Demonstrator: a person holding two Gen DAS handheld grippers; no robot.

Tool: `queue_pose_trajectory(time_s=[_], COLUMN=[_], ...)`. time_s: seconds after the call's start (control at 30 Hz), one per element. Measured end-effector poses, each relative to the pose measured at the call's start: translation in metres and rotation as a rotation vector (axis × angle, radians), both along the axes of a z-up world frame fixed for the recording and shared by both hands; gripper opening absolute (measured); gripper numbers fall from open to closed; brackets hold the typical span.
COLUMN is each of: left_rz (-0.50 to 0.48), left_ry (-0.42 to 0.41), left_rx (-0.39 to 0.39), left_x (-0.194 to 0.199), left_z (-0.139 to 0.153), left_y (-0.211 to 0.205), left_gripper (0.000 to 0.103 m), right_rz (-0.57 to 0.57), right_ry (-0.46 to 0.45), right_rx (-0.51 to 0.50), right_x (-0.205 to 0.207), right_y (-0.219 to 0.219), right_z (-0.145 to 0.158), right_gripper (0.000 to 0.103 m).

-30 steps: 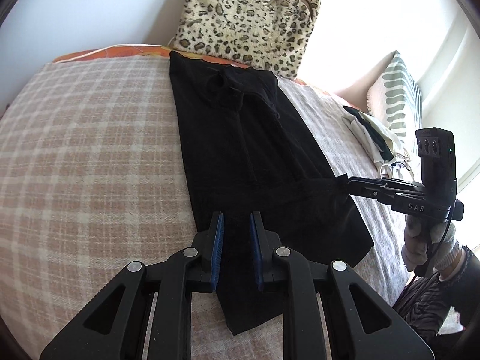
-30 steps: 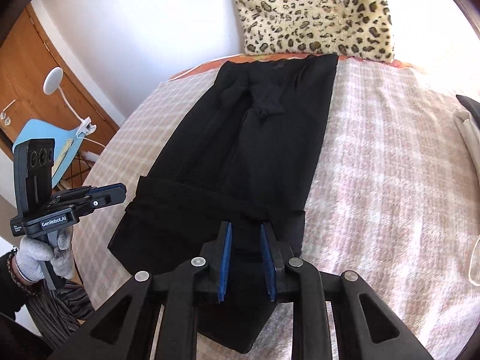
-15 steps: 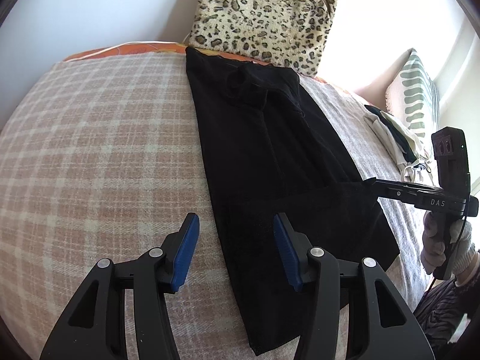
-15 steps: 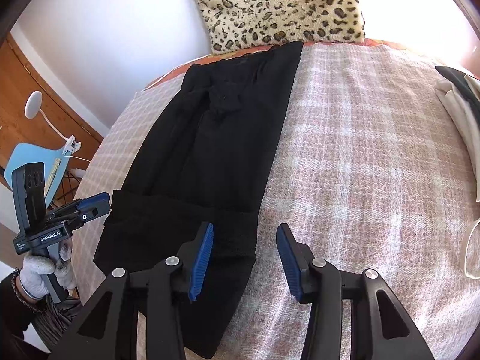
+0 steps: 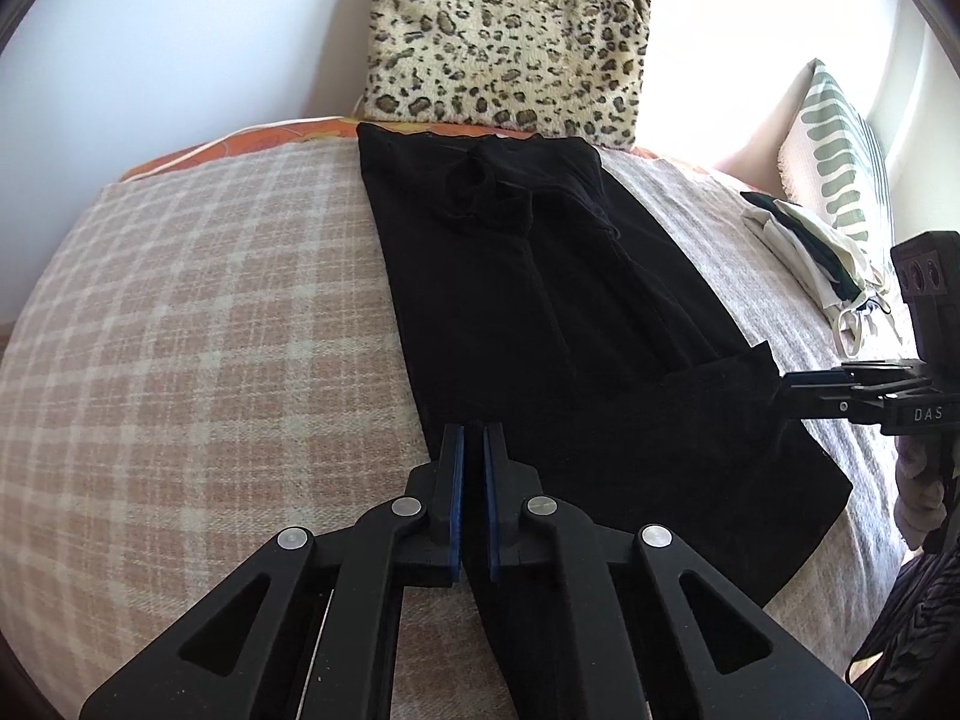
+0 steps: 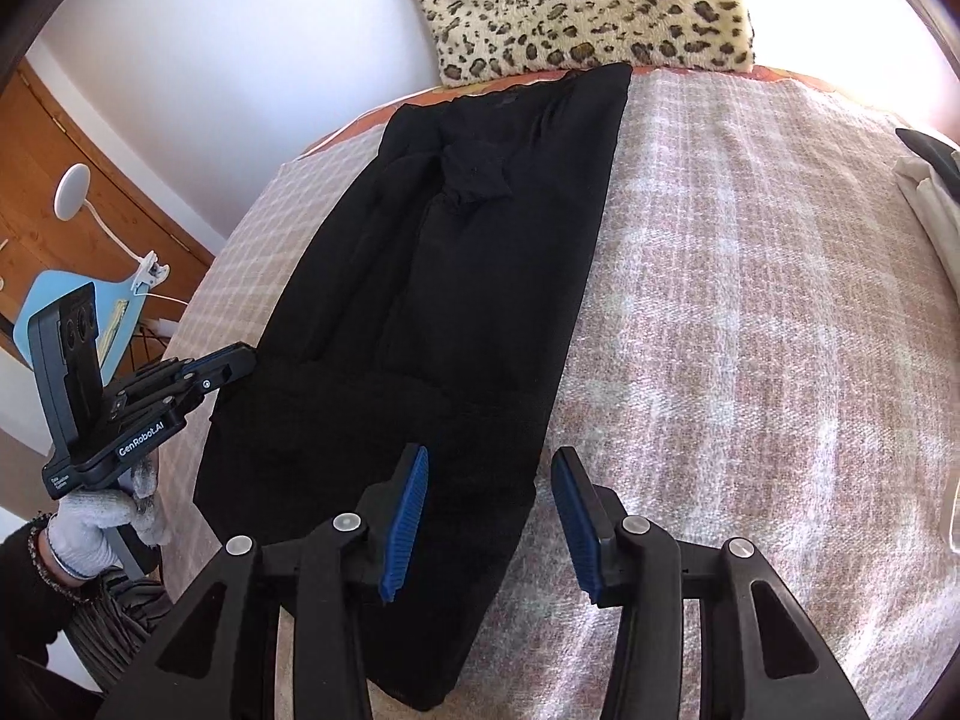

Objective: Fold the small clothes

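Only one black garment (image 5: 540,312) lies lengthwise on the checked bed (image 5: 198,324), its near end folded over. Left claw (image 5: 472,450) is pinched on the fold's edge; right claw (image 6: 489,480) gapes wide, holding nothing. One leopard cushion (image 5: 510,36) leans against a white wall.

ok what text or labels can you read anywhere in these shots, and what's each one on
"DAS": white letters on the black right gripper body, left wrist view.
"GenRobot.AI": white letters on the black left gripper body, right wrist view.
A smaller white label below it on that gripper is too small to read.
Nothing else bears text.
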State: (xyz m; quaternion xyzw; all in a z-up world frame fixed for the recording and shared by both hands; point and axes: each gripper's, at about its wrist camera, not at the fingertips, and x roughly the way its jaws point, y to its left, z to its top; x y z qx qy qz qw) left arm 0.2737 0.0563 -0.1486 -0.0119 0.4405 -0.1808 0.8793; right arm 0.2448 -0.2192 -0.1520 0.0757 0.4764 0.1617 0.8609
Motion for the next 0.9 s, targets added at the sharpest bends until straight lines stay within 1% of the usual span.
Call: queue_pose_trajectory(time_s=[0.1, 0.17, 0.27, 0.33, 0.4, 0.47, 0.53, 0.6, 0.63, 0.67, 0.7, 0.73, 0.77, 0.8, 0.83, 0.87, 0.9], left_rz=[-0.004, -0.016, -0.015, -0.005, -0.006, -0.01, -0.019, -0.02, -0.016, -0.011, -0.005, 0.001, 0.005, 0.006, 0.008, 0.015, 0.02], left_ry=[0.004, 0.01, 0.018, 0.022, 0.025, 0.025, 0.017, 0.004, 0.003, 0.002, 0.001, -0.002, -0.004, -0.006, -0.012, -0.022, -0.036], left_rx=[-0.023, -0.03, -0.031, -0.025, -0.006, 0.026, 0.054, 0.081, 0.085, 0.086, 0.083, 0.079, 0.073, 0.067, 0.062, 0.064, 0.067], left_x=[-0.001, -0.002, -0.003, -0.002, -0.002, -0.003, -0.004, -0.005, -0.005, -0.004, -0.003, -0.002, -0.001, 0.0, 0.0, 0.0, 0.0], left_z=[-0.001, 0.0, 0.0, 0.0, -0.002, -0.005, -0.007, -0.007, -0.006, -0.005, -0.003, 0.0, 0.003, 0.006, 0.01, 0.013, 0.018], left_y=[0.003, 0.0, -0.003, -0.004, -0.007, -0.01, -0.012, -0.013, -0.012, -0.011, -0.009, -0.007, -0.005, -0.004, -0.003, -0.003, -0.003], left_gripper=[0.004, 0.005, 0.012, 0.013, 0.013, 0.013, 0.013, 0.017, 0.018, 0.018, 0.018, 0.018, 0.02, 0.026, 0.031, 0.039, 0.04], right_rz=[0.019, 0.04, 0.083, 0.104, 0.124, 0.133, 0.141, 0.149, 0.162, 0.174, 0.181, 0.171, 0.161, 0.152, 0.14, 0.13, 0.119], right_ry=[0.029, 0.043, 0.051, 0.04, 0.029, 0.034, 0.042, 0.041, 0.044, 0.046, 0.045, 0.036, 0.024, 0.009, -0.008, -0.024, -0.04], right_rx=[0.055, 0.069, 0.074, 0.048, 0.037, -0.004, -0.059, -0.084, -0.098, -0.112, -0.123, -0.129, -0.12, -0.105, -0.089, -0.078, -0.072], right_x=[-0.02, -0.035, -0.052, -0.059, -0.062, -0.066, -0.072, -0.075, -0.077, -0.078, -0.079, -0.079, -0.08, -0.079, -0.078, -0.077, -0.075], right_y=[-0.008, -0.009, -0.005, 0.001, 0.004, 0.008, 0.012, 0.015, 0.016, 0.018, 0.019, 0.018, 0.018, 0.014, 0.012, 0.01, 0.008], right_z=[-0.001, -0.004, -0.011, -0.013, -0.013, -0.014, -0.017, -0.017, -0.016, -0.016, -0.015, -0.014, -0.012, -0.008, -0.003, 0.001, 0.006], right_gripper=[0.047, 0.047, 0.046, 0.038, 0.003, 0.001, 0.0, 0.001, 0.001, 0.005, 0.006, 0.009, 0.02, 0.03, 0.03, 0.03, 0.032])
